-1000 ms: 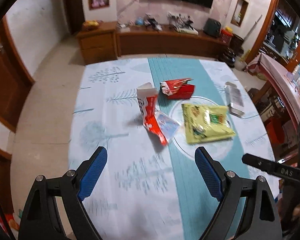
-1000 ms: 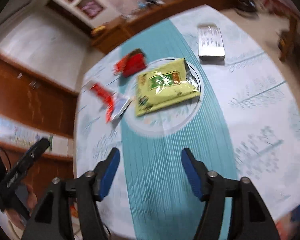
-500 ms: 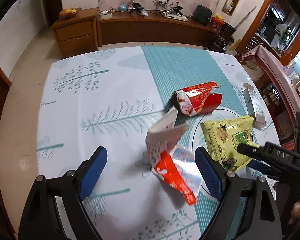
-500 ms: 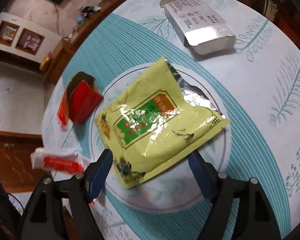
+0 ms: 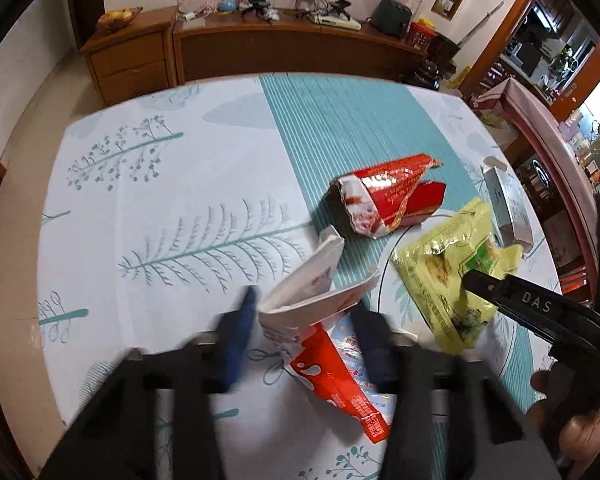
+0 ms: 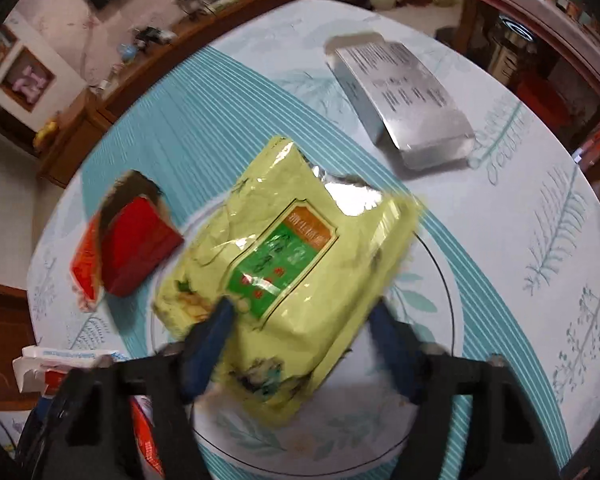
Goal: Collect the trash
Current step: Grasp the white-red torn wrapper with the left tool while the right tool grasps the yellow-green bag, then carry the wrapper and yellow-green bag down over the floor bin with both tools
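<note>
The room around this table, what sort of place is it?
Most likely a home living and dining room: a table with a leaf-print cloth, a long wooden sideboard cluttered with gadgets, a fruit bowl on a drawer chest, and framed pictures on the wall.

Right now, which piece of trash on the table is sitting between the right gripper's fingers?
The yellow-green snack bag, lying on the glass plate; the red packet and silver box lie farther off.

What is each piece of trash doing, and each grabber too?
Left gripper: jaws closing around the white-and-red wrapper.
Right gripper: jaws closing around the yellow bag.
Red packet: torn, lying untouched.
Silver box: flap open, lying flat.
</note>
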Action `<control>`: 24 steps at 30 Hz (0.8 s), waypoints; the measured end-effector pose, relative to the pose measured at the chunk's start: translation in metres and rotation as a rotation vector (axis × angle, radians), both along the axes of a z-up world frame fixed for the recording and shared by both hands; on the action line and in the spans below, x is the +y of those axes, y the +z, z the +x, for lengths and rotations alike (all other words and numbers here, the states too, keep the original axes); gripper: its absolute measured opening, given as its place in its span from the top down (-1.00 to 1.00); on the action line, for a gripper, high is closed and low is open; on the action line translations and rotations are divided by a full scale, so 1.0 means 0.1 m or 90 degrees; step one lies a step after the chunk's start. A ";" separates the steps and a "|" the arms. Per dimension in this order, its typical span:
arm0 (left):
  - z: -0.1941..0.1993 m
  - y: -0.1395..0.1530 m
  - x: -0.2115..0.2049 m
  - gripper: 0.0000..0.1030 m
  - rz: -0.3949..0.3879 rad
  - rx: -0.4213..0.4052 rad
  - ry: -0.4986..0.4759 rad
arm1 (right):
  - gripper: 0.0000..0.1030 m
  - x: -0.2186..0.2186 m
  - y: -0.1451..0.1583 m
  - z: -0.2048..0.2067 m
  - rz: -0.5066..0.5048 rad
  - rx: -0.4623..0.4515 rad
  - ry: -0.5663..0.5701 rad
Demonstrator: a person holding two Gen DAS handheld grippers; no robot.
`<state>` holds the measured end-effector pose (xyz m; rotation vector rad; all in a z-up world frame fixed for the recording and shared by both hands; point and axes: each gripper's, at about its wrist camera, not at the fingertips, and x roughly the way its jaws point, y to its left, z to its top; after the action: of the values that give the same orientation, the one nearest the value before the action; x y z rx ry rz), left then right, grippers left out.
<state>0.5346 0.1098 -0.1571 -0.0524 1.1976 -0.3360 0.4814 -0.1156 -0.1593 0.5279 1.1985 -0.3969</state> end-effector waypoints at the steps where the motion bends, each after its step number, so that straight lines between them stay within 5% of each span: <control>1: -0.01 0.00 -0.01 0.35 0.002 -0.005 0.003 | 0.28 0.02 0.00 0.04 0.004 -0.003 0.006; 4: -0.09 0.05 -0.06 0.39 0.000 -0.024 -0.008 | 0.62 0.02 0.02 0.00 0.022 -0.025 0.021; 9: -0.30 0.17 -0.12 0.40 0.004 -0.041 -0.021 | 0.90 -0.06 0.11 -0.21 0.052 -0.077 0.037; 24: -1.35 0.99 -0.35 0.40 -0.013 -0.100 -0.009 | 0.94 -0.14 0.96 -1.27 -0.053 -0.201 0.241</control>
<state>0.4001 0.0752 -0.0577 -0.0345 1.0388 -0.3586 0.3544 -0.1298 -0.0628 0.2689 0.9446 -0.0353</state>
